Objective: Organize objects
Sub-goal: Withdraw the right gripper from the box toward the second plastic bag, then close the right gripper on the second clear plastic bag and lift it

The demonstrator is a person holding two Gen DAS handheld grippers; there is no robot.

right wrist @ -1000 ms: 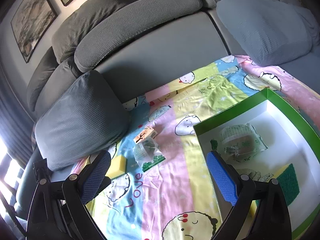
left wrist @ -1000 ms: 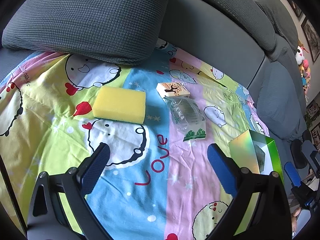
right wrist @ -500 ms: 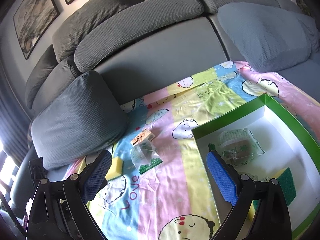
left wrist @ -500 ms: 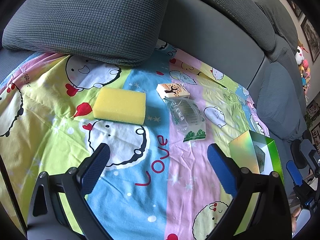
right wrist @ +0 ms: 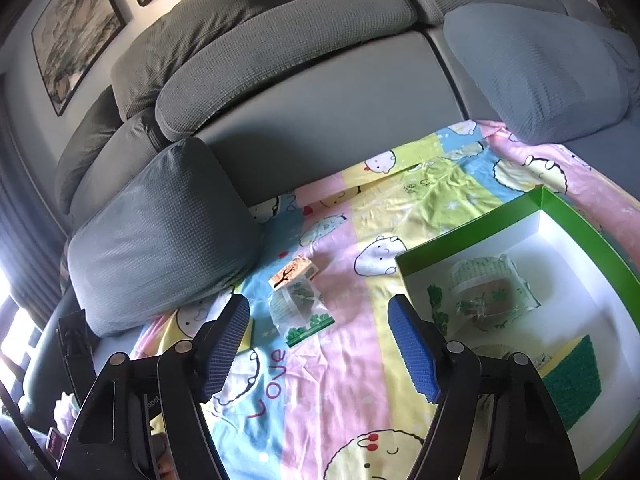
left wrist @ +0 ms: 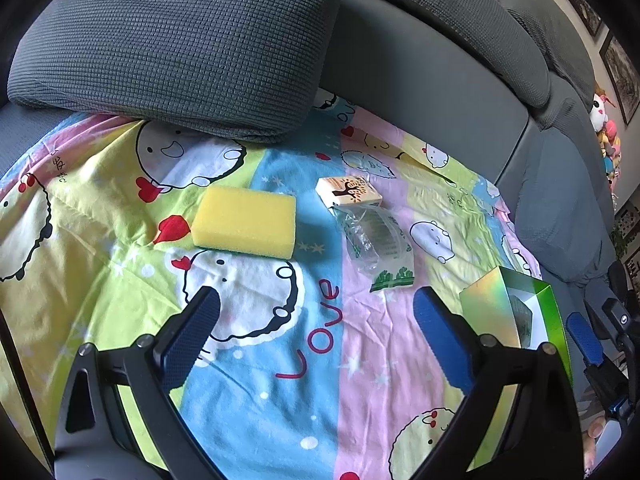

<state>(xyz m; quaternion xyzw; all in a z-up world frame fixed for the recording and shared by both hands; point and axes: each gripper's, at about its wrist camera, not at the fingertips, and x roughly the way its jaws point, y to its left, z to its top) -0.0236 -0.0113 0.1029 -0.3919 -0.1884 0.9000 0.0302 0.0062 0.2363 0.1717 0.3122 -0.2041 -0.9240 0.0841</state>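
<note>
A yellow sponge [left wrist: 245, 221], a small cream box with a tree print [left wrist: 348, 195] and a clear plastic bag with green print [left wrist: 376, 246] lie on the cartoon sheet [left wrist: 260, 360]. My left gripper [left wrist: 316, 320] is open and empty, held above the sheet short of them. My right gripper [right wrist: 320, 336] is open and empty, above the sheet left of the green box [right wrist: 560, 204]. The small box [right wrist: 294, 272] and the bag [right wrist: 298, 310] lie ahead of it. The green box holds a bagged item [right wrist: 486, 290] and a green-and-yellow sponge [right wrist: 572, 376].
A grey cushion [left wrist: 180, 44] rests on the sheet's far left edge. The grey sofa back [right wrist: 320, 120] runs behind, with another cushion [right wrist: 540, 76] at far right. The green box [left wrist: 516, 312] stands right of my left gripper, with the right gripper's blue finger [left wrist: 582, 340] beyond it.
My right gripper has drawn back and turned left, so the green box sits further right in its view. My left gripper has barely moved.
</note>
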